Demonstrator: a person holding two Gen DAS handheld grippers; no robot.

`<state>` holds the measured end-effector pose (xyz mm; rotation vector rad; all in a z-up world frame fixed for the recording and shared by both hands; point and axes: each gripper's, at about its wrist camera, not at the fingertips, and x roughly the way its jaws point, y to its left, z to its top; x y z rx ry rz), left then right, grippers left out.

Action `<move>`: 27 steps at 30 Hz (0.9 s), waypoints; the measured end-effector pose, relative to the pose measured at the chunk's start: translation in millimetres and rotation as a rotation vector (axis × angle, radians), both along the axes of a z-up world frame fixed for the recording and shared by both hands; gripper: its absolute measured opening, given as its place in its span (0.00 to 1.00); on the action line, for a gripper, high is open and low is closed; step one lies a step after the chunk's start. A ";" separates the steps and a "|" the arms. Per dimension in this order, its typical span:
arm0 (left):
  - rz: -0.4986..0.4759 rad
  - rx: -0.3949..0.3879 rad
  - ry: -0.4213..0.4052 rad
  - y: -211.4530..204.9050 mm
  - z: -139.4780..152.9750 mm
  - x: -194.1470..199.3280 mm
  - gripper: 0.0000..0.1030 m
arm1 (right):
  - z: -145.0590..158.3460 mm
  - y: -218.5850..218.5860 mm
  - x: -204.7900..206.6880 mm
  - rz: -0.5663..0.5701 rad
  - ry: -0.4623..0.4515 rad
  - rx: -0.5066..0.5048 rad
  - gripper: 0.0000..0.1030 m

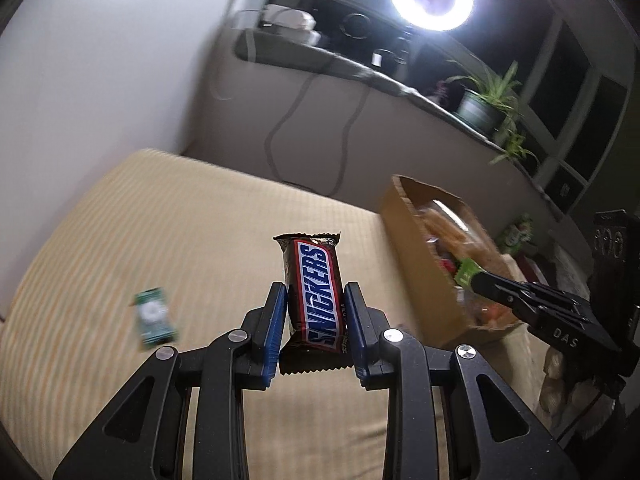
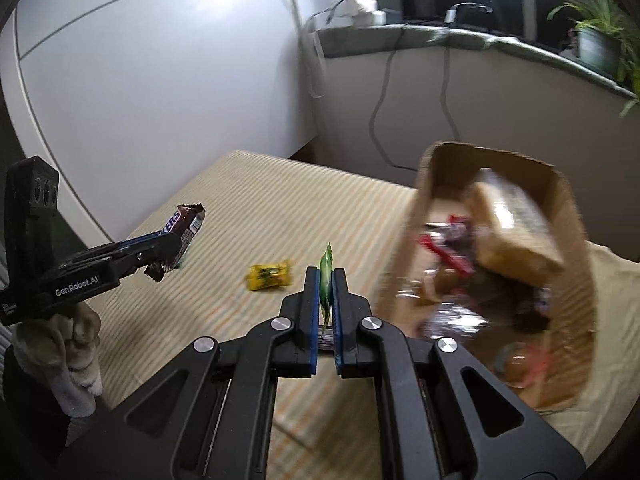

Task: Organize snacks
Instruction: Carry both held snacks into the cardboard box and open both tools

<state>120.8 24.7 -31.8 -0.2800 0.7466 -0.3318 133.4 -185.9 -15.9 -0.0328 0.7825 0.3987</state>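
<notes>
Left gripper (image 1: 315, 312) clamps the Snickers bar (image 1: 316, 292) upright between its pads.

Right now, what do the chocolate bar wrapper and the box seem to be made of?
Chocolate bar wrapper: probably glossy plastic film, since it shines, with crimped, zigzag ends. Box: looks like plain brown cardboard, matte, with rough cut edges.
</notes>
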 end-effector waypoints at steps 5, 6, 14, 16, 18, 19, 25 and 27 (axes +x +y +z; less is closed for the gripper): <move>-0.087 -0.003 -0.016 -42.1 9.0 7.2 0.27 | 4.0 -39.4 3.6 -0.075 -0.004 0.008 0.05; -0.097 -0.005 -0.018 -47.6 9.7 7.3 0.27 | 3.6 -46.8 4.6 -0.090 -0.003 0.009 0.05; -0.200 -0.004 -0.017 -99.9 11.9 12.3 0.27 | -0.3 -90.7 6.4 -0.167 0.010 0.007 0.05; -0.219 0.000 -0.016 -110.4 12.3 13.2 0.27 | -2.7 -98.0 5.3 -0.182 0.013 0.008 0.05; -0.229 0.003 -0.014 -117.7 12.0 12.5 0.27 | -5.3 -103.4 5.1 -0.193 0.019 0.010 0.05; -0.235 0.005 -0.012 -122.0 11.8 13.2 0.27 | -6.1 -105.2 4.3 -0.197 0.021 0.011 0.05; -0.268 0.014 -0.003 -143.8 10.1 15.6 0.27 | -9.6 -117.1 1.4 -0.216 0.031 0.018 0.06; -0.277 0.016 0.000 -149.6 9.6 16.1 0.27 | -10.6 -119.4 1.6 -0.220 0.036 0.019 0.05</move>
